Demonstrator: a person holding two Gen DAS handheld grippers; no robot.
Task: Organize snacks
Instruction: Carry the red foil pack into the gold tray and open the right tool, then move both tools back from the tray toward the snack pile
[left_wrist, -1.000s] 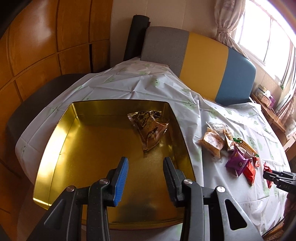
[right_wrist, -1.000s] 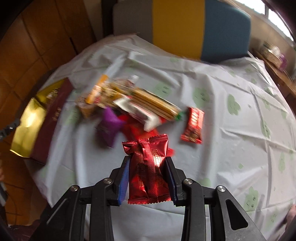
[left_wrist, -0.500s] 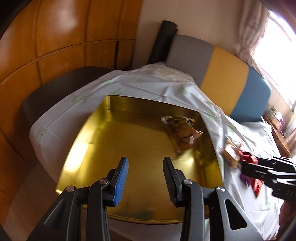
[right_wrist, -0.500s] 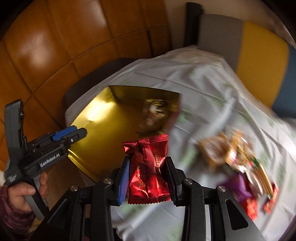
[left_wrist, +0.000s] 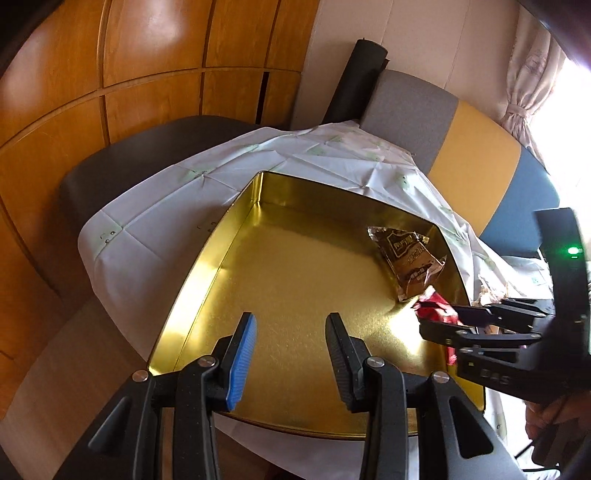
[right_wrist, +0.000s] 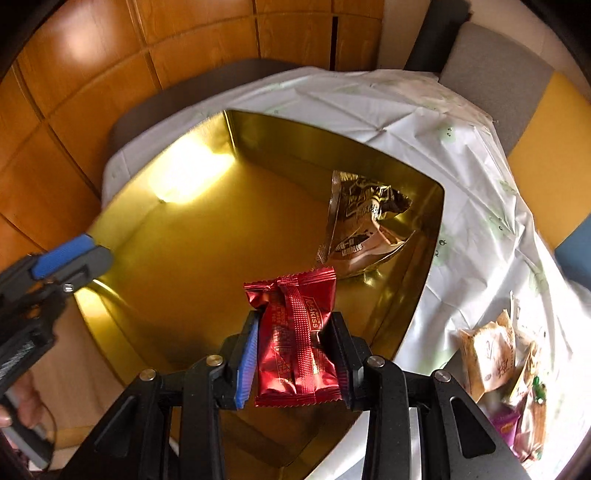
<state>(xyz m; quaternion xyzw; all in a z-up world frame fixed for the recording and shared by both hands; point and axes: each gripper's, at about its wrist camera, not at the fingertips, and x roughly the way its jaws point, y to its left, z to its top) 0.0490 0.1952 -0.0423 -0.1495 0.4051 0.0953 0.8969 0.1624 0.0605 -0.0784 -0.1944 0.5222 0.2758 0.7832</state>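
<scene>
Gripping a red foil snack packet (right_wrist: 295, 339) across its middle, the right gripper (right_wrist: 295, 360) hangs over the near right part of the gold tin (right_wrist: 177, 236); both pads press the wrapper, whose crimped top end sticks out above the fingertips while its lower end sits between the finger bases. The left wrist view shows only a crumpled corner of that packet (left_wrist: 437, 314), the rest being covered by the right gripper (left_wrist: 439, 321) entering from the right edge of the picture. The left gripper (left_wrist: 291, 354) hangs over the tin's near edge (left_wrist: 207, 266) with its jaws apart and nothing between them; in the right wrist view only its blue-padded fingertip (right_wrist: 62, 254) and part of its body show at the left, partly blurred. One brown snack packet (right_wrist: 364, 225) lies inside the tin at its far right corner, leaning against the right wall; its print is too small to read. The tin rests on a white tablecloth (right_wrist: 461, 155) near the table's left edge. More snacks form a pile (right_wrist: 506, 373) on the cloth right of the tin, cut off by the picture edge and overlapping, so a count is not possible. A striped grey, yellow and blue chair back (left_wrist: 476, 158) stands beyond the table's far edge.
</scene>
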